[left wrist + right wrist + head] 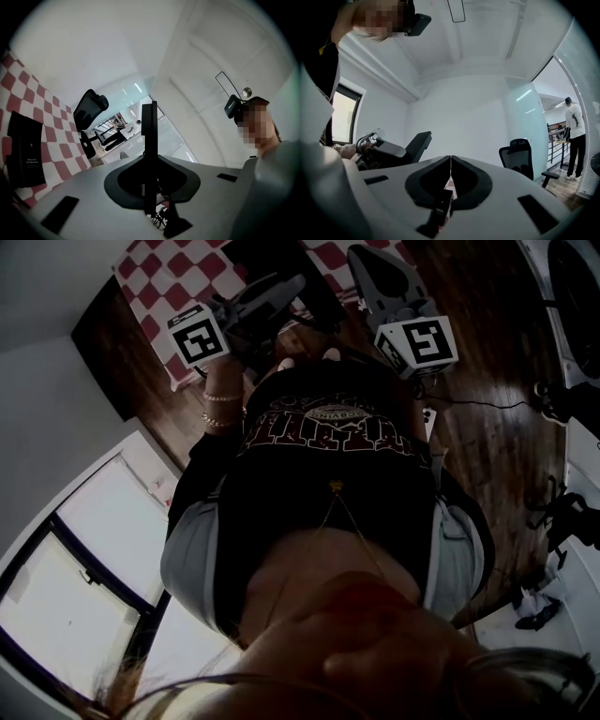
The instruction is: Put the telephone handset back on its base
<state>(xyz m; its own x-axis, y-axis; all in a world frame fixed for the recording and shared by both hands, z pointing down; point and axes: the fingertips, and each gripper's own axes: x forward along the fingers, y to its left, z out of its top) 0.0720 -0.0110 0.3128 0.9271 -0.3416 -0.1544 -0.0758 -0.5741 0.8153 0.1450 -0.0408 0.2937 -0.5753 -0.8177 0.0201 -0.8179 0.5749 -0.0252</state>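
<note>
I cannot make out a telephone handset or base in any view. In the head view both grippers are held up level in front of a person's dark shirt. My left gripper [267, 292] [149, 157] has its jaws closed about a thin black strip [149, 126] that stands edge-on and rises past the tips; what it is I cannot tell. On my right gripper [380, 282] [450, 161] the jaws meet in a fine line with nothing held. A flat black object with white print [26, 150] lies on the red and white checked cloth [56, 126].
The checked cloth [178, 268] covers a table beyond the grippers, over a dark wooden floor [487, 446] with a cable. Black office chairs [89, 110] [518, 152] stand nearby. A bright window [94, 549] is at the left. A person [574, 136] stands by a railing, far right.
</note>
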